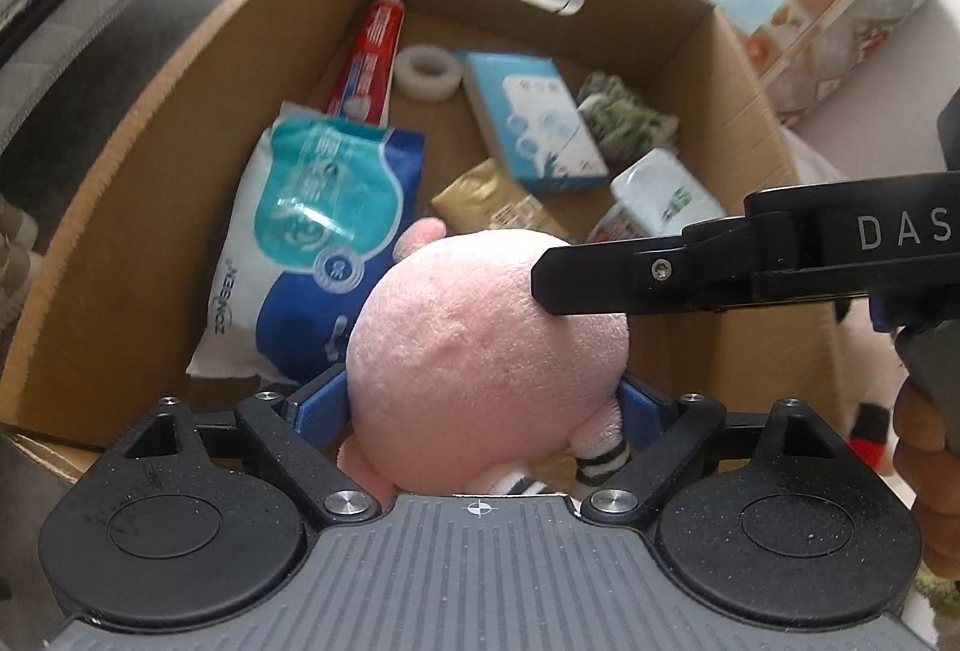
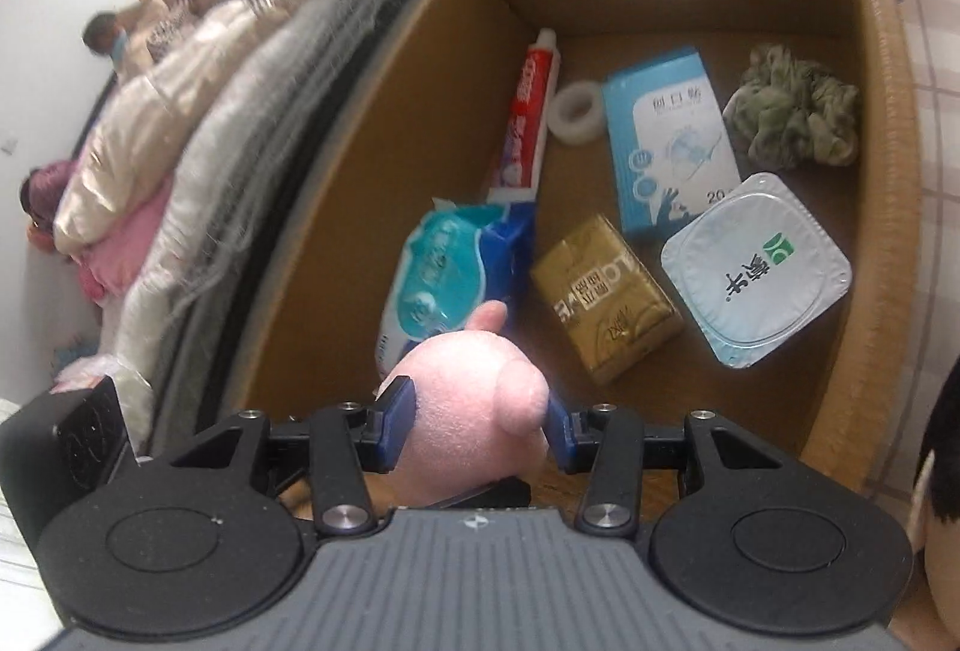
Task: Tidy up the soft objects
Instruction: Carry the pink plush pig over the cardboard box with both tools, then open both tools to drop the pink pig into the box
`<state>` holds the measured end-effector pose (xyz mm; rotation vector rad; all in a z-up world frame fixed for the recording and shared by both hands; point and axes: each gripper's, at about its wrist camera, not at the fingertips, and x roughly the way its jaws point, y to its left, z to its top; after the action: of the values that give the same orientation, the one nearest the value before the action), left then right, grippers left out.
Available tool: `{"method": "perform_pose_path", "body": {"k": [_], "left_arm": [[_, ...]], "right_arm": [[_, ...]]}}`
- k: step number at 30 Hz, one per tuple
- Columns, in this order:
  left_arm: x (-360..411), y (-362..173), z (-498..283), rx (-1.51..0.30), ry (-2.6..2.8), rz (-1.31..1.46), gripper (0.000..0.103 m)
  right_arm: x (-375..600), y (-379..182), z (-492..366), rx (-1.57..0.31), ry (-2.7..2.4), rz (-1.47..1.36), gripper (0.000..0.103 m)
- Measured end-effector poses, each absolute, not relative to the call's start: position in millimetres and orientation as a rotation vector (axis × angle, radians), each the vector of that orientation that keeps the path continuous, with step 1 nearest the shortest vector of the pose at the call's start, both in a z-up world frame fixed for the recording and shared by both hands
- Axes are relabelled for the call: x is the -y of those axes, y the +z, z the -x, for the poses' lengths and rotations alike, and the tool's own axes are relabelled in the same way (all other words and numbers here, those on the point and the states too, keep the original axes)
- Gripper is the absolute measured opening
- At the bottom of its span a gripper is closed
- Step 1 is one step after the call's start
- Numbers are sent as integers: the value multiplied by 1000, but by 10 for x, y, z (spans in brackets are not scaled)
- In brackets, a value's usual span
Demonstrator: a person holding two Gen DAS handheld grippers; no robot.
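We read "ZONSEN" on the blue wipes pack [image 1: 312, 243] in the cardboard box [image 1: 180, 123]. Above the box, our left gripper [image 1: 483, 405] and right gripper [image 2: 474, 426] both pinch the pink plush toy [image 1: 480, 345] between blue fingers [image 2: 396, 420].

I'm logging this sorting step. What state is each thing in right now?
Left gripper: shut on the pink plush toy.
Right gripper: shut on the same toy.
Cardboard box: open on top.
Toothpaste tube: capped, lying flat.
Yogurt cup: sealed.
Wipes pack: lying flat.
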<state>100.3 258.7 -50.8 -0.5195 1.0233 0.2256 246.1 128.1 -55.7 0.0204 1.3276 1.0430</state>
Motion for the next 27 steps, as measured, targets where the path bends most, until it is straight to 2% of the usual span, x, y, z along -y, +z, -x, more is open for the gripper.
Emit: {"method": "perform_pose_path", "body": {"k": [7,10,14,24,27], "left_arm": [[-2679,-607,-1033,-1071,225,558,92],[-2702,-593,-1041,-1074,220,574,96],[-2754,-489,-1018,-1031,246,596,99],[-2755,-292,-933,-966,269,603,99],[-2705,-218,-893,-939,270,590,99]], "right_arm": [[-1381,-652,-2537,-1363,1011,36,55],[-1391,-651,-2570,-1363,996,59,55],[-1388,-626,-2581,-1338,978,93,55],[-1229,-444,-2521,-1259,1020,36,56],[-1097,-285,-2480,-1201,1051,-9,61]]}}
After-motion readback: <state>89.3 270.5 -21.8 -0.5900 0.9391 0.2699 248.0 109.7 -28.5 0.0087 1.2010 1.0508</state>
